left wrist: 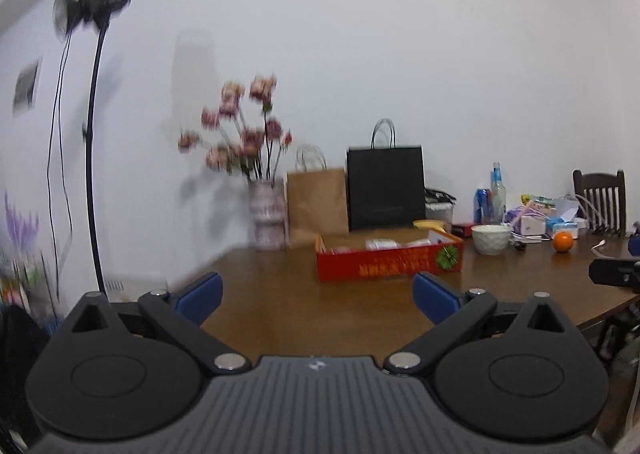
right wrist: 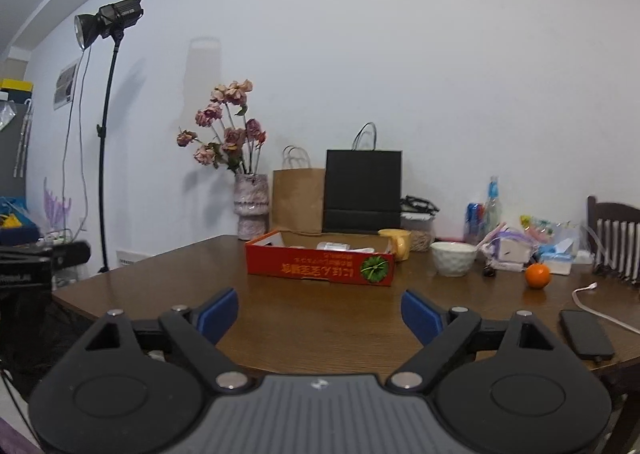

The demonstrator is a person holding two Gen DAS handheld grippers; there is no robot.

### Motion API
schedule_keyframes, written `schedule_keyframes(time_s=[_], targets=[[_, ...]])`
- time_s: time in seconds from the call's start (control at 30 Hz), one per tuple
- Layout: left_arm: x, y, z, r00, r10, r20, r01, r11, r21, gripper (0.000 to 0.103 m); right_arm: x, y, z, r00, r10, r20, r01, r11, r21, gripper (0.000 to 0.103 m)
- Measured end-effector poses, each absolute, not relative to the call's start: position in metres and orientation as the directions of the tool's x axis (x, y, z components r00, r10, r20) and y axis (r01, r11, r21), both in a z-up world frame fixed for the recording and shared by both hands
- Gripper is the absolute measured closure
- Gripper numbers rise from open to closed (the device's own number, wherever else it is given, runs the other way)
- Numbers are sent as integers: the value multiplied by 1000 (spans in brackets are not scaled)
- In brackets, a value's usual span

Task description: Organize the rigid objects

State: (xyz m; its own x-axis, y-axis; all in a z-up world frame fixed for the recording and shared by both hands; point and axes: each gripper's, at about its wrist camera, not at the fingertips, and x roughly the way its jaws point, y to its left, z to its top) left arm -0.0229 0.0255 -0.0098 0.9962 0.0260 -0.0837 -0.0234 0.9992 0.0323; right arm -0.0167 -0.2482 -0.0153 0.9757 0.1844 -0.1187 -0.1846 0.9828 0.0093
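Cardboard, red and printed, formed the shallow box (right wrist: 320, 268) that sat mid-tabletop (right wrist: 304, 330), beyond both grippers and well apart from them. The left gripper (left wrist: 318, 294) and the right gripper (right wrist: 320, 312) each stood wide open with nothing between the blue pads. Small packets lay inside the box, too blurred to name. To its right were a yellow mug (right wrist: 396, 244), a white bowl (right wrist: 454, 258) and an orange (right wrist: 537, 276). The bowl looked ceramic: stiff, smooth, likely breakable, best pinched across its rim wall. The orange would probably roll, so it should be gripped across its middle. The mug would probably take a pinch at its wall or handle.
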Motion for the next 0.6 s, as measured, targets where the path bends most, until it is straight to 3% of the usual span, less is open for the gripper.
schedule_keyframes(time_s=[0.1, 0.6], targets=[[-21, 26, -10, 994, 9, -111, -11, 1000, -17, 0, -17, -249, -15, 973, 198, -123, -195, 980, 35, 7], [-23, 25, -10, 993, -23, -114, 22, 1000, -7, 0, -6, -248, -15, 966, 216, -144, -210, 976, 55, 6]])
